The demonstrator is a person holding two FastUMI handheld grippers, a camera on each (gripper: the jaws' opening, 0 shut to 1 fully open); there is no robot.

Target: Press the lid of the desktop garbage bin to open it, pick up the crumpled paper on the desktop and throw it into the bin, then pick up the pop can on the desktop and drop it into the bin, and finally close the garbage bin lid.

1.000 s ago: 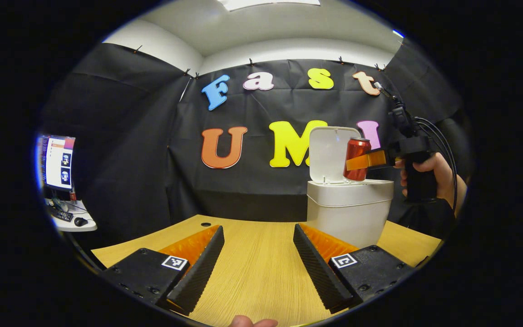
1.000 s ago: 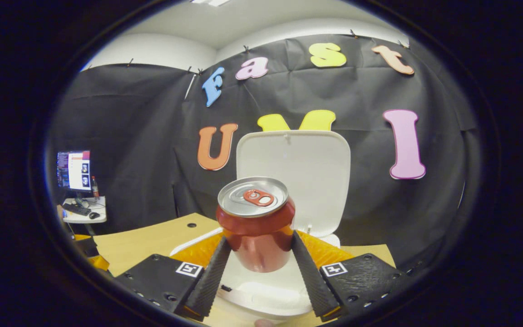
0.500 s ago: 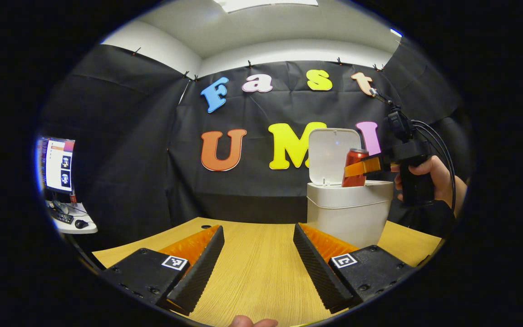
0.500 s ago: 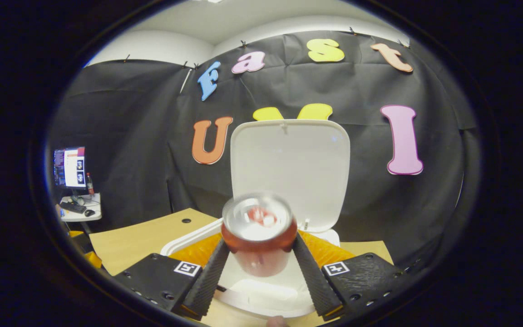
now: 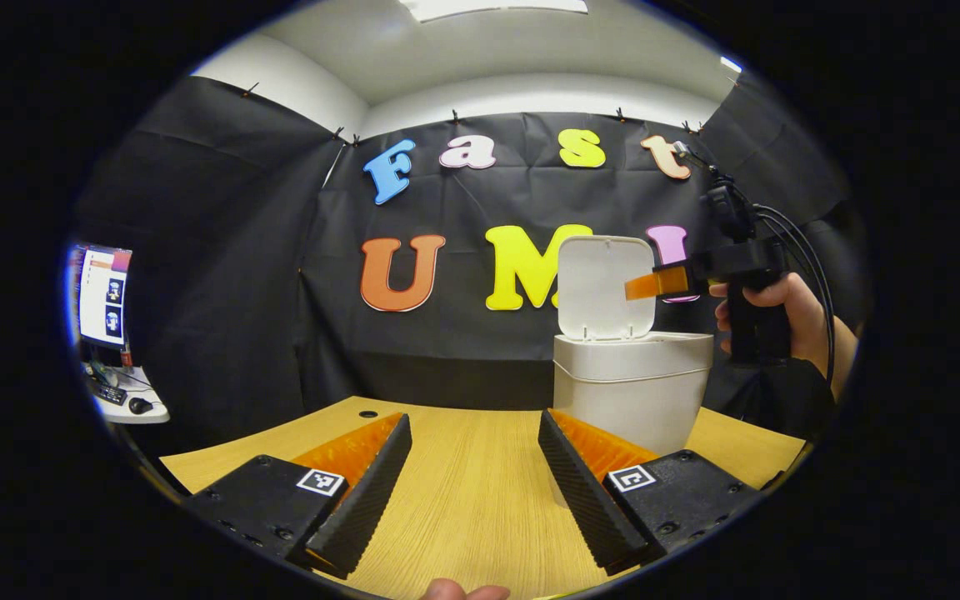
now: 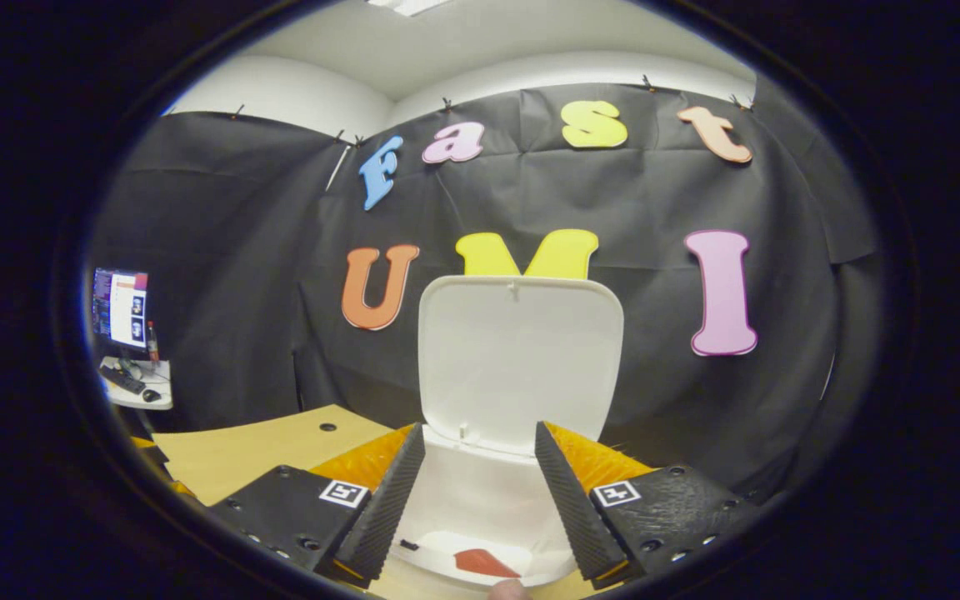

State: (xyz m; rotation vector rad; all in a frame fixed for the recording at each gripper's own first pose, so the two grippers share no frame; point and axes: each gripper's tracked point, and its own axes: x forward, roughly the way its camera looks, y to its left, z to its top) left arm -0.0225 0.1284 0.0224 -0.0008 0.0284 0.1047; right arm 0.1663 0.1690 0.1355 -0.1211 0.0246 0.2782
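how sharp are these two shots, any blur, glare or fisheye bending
Left gripper view: sharp throughout, with the bin and its raised lid crisp; a ceiling light blows out at the top edge, and the desk edge bows with the fisheye. Right gripper view: also sharp, no motion blur; the lid looks evenly lit, without glare, and the wall cloth curves toward the rim.

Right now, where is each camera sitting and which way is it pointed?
Left gripper view: low over the wooden desk, facing the booth wall; its own tool is open, and the white bin stands ahead to one side with the right tool and a hand above it.
Right gripper view: just above the bin, looking at the raised lid; own tool open, a red piece of the pop can down inside.
Shared: bin, lid, desk, a monitor at the side.
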